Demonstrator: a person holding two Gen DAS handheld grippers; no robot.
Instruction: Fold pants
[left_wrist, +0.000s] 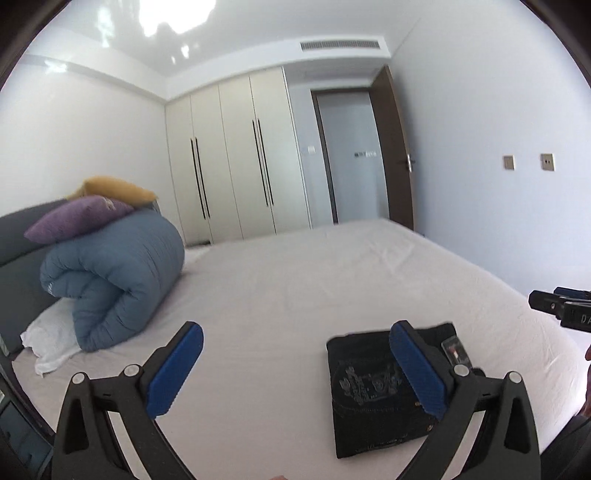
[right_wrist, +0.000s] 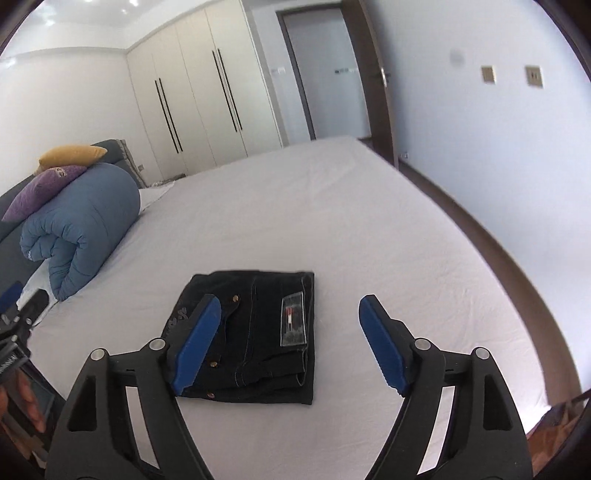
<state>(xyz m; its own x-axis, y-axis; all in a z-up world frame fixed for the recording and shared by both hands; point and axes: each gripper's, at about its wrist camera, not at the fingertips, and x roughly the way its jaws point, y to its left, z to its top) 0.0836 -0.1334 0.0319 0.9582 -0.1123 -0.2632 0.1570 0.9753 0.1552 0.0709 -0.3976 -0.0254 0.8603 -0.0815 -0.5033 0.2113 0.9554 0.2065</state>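
Note:
Dark folded pants (right_wrist: 258, 332) lie as a compact rectangle on the white bed sheet (right_wrist: 295, 206), a paper tag on top. In the left wrist view the pants (left_wrist: 365, 384) sit low and right, partly behind one blue pad. My left gripper (left_wrist: 295, 339) is open, raised above the bed, nothing between its pads. My right gripper (right_wrist: 290, 314) is open too, hovering over the pants without touching them. The right gripper's tip (left_wrist: 557, 306) shows at the right edge of the left wrist view. The left gripper (right_wrist: 22, 314) appears at the left edge of the right wrist view, with a hand below it.
A rolled blue duvet (left_wrist: 110, 280) lies at the head of the bed, topped by a purple pillow (left_wrist: 77, 218) and a yellow pillow (left_wrist: 118, 188). A cream wardrobe (left_wrist: 236, 162) and a brown door (left_wrist: 395, 147) stand beyond. The bed's right edge (right_wrist: 517, 280) borders the floor.

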